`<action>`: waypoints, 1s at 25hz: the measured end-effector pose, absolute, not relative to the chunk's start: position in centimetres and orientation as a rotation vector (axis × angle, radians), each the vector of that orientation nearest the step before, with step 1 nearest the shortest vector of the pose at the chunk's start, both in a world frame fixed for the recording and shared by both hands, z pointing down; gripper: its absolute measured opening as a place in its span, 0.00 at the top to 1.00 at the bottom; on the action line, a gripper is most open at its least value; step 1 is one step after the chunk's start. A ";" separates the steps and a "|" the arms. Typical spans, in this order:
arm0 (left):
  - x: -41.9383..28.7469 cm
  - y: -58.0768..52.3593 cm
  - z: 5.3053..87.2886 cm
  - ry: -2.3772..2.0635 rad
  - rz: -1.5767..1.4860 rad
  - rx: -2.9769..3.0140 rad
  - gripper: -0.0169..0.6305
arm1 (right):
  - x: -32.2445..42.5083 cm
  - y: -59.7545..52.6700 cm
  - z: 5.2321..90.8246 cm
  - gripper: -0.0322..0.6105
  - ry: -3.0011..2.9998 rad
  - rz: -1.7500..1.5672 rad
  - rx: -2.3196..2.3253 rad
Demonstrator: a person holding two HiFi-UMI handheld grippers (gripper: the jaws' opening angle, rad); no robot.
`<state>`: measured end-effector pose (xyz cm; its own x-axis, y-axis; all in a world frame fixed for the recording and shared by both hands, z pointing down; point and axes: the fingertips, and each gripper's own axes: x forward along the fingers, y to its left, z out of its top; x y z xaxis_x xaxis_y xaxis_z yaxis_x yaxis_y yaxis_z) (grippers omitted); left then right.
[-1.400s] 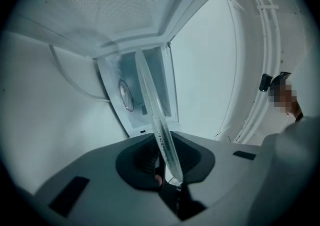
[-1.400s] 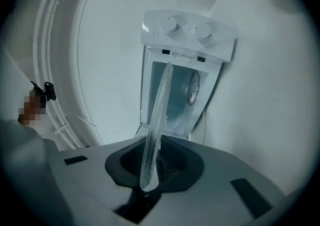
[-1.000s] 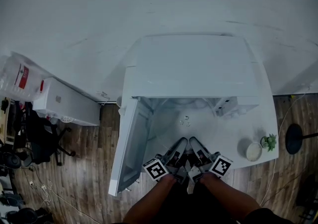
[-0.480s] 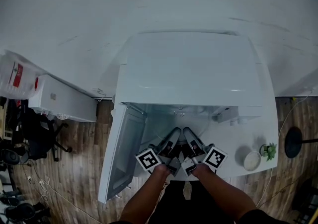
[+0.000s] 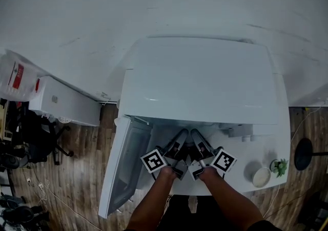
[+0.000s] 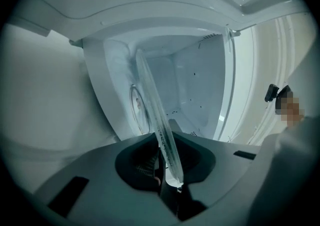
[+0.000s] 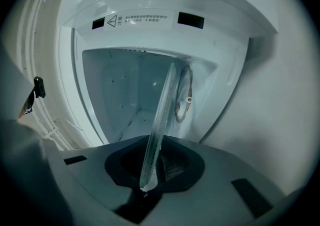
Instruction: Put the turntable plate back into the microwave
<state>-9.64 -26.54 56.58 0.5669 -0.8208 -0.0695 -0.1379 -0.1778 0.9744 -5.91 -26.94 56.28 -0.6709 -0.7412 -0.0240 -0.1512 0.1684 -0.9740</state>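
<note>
The glass turntable plate stands edge-on between both grippers, its rim reaching toward the open cavity of the white microwave. My left gripper is closing its jaws on the plate's near rim and grips it. On the other side, my right gripper is shut on the same rim. In the head view the left gripper and right gripper sit side by side at the microwave's mouth. The microwave's top hides the plate and the cavity there. The door hangs open to the left.
A small white bowl and a little green plant stand on the counter right of the microwave. A white box and a dark office chair are on the wood floor to the left.
Both grippers have carried the plate forward toward the microwave's mouth. In the head view the microwave's top now covers the cavity floor that showed a second ago.
</note>
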 end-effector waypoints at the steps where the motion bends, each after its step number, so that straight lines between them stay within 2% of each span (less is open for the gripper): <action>1: -9.7 -26.8 56.6 -0.814 -0.748 1.665 0.86 | -6.0 -27.2 56.3 0.84 1.949 -1.529 -0.844; 17: -9.3 -31.6 55.7 -0.792 -0.819 1.588 0.86 | -4.9 -29.6 55.2 0.82 1.996 -1.509 -0.887; 25: -8.5 -31.7 56.3 -0.826 -0.748 1.593 0.82 | -4.4 -30.5 55.1 0.81 1.816 -1.560 -0.816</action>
<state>-8.55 -31.71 56.27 0.5515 -0.8335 -0.0341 -0.1170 -0.1177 0.9861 -4.38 -30.53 55.11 -0.6292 -0.7756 -0.0509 -0.0664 0.1188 -0.9907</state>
